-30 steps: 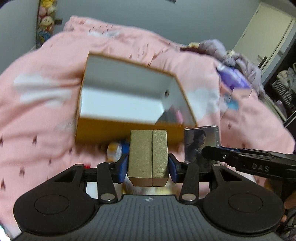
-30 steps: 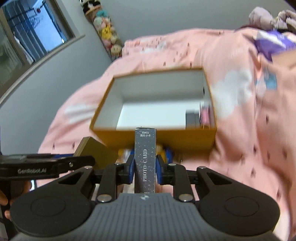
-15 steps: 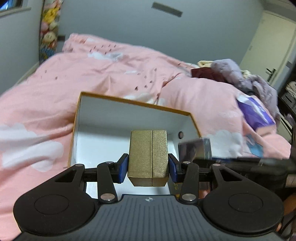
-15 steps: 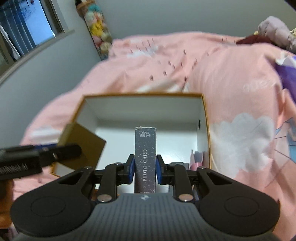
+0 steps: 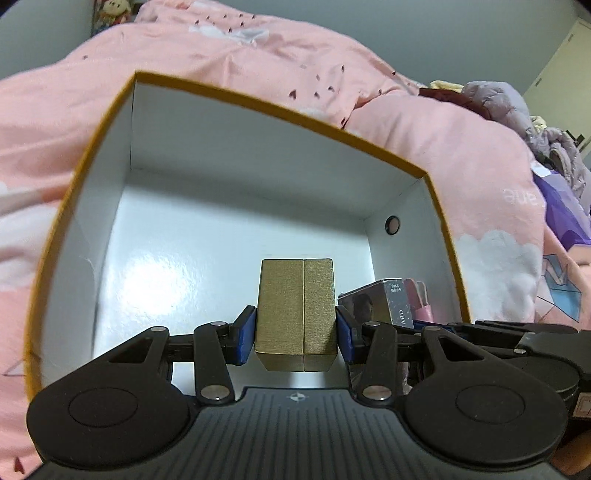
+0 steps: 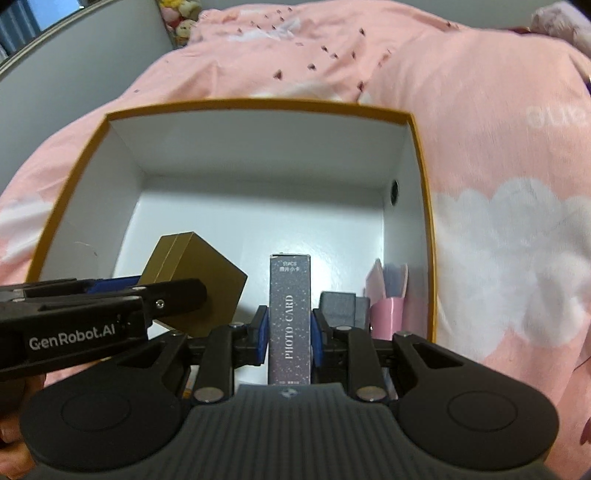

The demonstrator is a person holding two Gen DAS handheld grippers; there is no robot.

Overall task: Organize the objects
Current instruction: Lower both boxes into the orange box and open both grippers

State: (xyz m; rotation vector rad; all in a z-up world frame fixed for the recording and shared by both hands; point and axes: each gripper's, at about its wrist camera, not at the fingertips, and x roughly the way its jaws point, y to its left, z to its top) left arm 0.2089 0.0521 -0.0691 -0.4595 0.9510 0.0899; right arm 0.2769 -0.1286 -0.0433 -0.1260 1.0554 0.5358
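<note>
An open box with gold outer walls and a white inside (image 5: 229, 206) (image 6: 258, 147) lies on the pink bed. My left gripper (image 5: 295, 328) is shut on a gold box (image 5: 297, 314) and holds it inside the open box near its front; the gold box also shows in the right wrist view (image 6: 195, 280). My right gripper (image 6: 290, 332) is shut on a grey photo card box (image 6: 290, 317) and holds it upright over the open box's front right part; it also shows in the left wrist view (image 5: 380, 302).
A pink cup with pink and blue items (image 6: 388, 314) and a small grey box (image 6: 341, 308) stand in the open box's front right corner. The pink quilt (image 6: 480, 129) surrounds the box. Purple clothes (image 5: 535, 122) lie at the far right. Plush toys (image 6: 181, 14) hang at the wall.
Both grippers have moved forward and down with their loads, from in front of the open box to inside it. Neither gripper has opened.
</note>
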